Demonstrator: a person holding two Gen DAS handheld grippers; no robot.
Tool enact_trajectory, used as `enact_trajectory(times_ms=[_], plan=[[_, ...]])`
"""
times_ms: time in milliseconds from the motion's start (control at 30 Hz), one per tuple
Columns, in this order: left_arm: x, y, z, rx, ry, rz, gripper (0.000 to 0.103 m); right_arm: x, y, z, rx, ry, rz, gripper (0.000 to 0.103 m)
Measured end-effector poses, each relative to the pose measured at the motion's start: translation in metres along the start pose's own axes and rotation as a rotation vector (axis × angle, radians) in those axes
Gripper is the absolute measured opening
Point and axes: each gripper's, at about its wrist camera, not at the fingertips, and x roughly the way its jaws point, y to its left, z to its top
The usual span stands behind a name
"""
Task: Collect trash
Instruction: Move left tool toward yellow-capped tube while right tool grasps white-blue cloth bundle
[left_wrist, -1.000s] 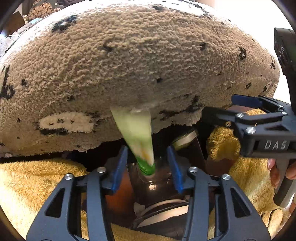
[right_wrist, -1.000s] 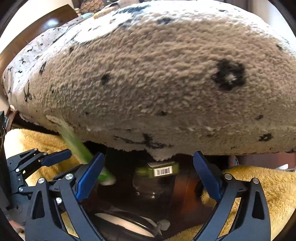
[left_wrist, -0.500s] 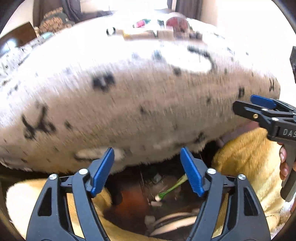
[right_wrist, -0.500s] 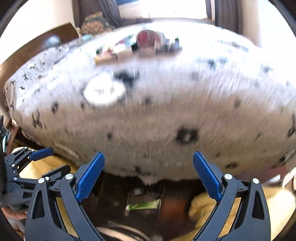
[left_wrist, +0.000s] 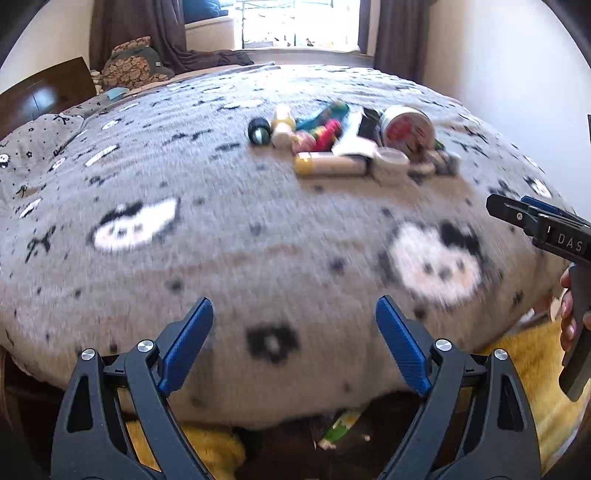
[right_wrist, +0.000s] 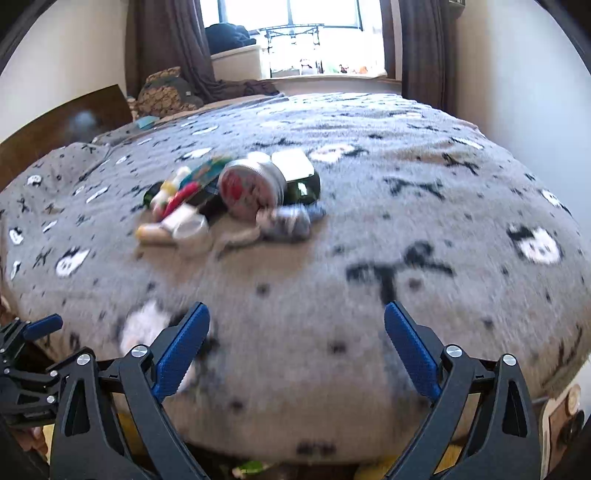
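We are between pickups: our left gripper (left_wrist: 294, 349) has just been opening its jaws and our right gripper (right_wrist: 297, 352) has just eased its slightly inward, both wide apart with nothing between them. Just below, off the near edge of the grey fleece blanket with cartoon faces (left_wrist: 221, 258), a green-and-white wrapper (left_wrist: 341, 424) lies on the dark floor, slanting up to the right. Farther on, mid-bed, waits the heap of mixed trash (left_wrist: 351, 144). Next we judge we should reach for the yellow-capped cream tube (left_wrist: 330, 164), lying crosswise.
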Motion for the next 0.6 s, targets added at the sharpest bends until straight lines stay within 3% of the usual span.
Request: enact_trajectory(times_ms=[233, 333, 467, 600], plan=[[0.032, -0.004, 0.043, -0.010, -0.023, 0.002, 0.085, 0.036, 0.007, 0.032, -0.015, 0.001, 0.011, 0.069], [0.046, -0.008, 0.058, -0.014, -0.019, -0.017, 0.085, 0.050, 0.010, 0.041, -0.031, 0.011, -0.001, 0.066], [0.065, -0.016, 0.073, -0.009, -0.007, -0.025, 0.085, 0.068, 0.011, 0.044, -0.048, 0.046, 0.004, 0.048], [0.079, -0.021, 0.081, -0.012, -0.001, -0.033, 0.085, 0.070, 0.011, 0.040, -0.070, 0.030, 0.015, 0.041]])
